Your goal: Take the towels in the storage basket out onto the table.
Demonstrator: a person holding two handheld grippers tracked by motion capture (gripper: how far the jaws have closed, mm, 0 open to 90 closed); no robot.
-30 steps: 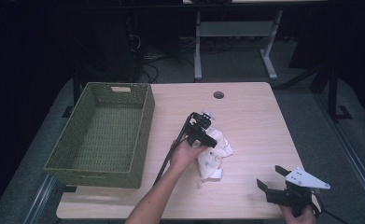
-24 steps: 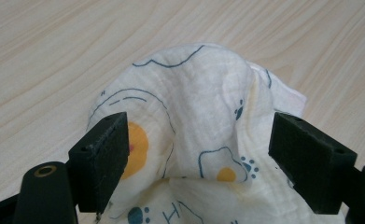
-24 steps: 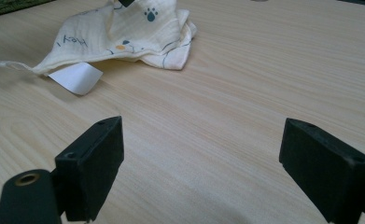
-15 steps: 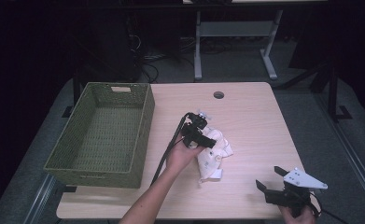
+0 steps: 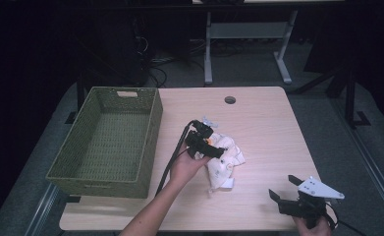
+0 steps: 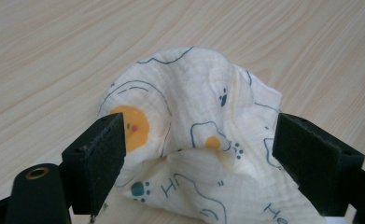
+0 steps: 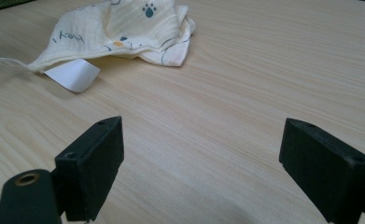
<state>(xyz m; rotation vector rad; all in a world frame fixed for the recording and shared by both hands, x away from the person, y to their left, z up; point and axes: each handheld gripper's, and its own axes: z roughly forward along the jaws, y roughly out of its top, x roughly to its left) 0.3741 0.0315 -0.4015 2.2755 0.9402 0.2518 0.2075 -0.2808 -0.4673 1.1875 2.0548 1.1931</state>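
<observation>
A crumpled cream cloth printed with blue paw marks and orange dots lies on the wooden table, with a white label at its near end. My left gripper hovers at the cloth's left side. Its jaws have just been opening and now stand wide. In the left gripper view the cloth bulges up between them, but the left gripper has its pads off the fabric. My right gripper rests open near the table's front right corner. In the right gripper view the right gripper has bare wood between its jaws, with the cloth and its label farther off.
A green woven basket stands on the left part of the table, a short way left of the cloth. A round cable hole sits near the far edge. Desk legs and cables stand on the dark floor beyond.
My left gripper has drawn back a little to the left and up from the cloth, its jaws spreading wider. The cloth stays on the table. The right gripper has not moved.
</observation>
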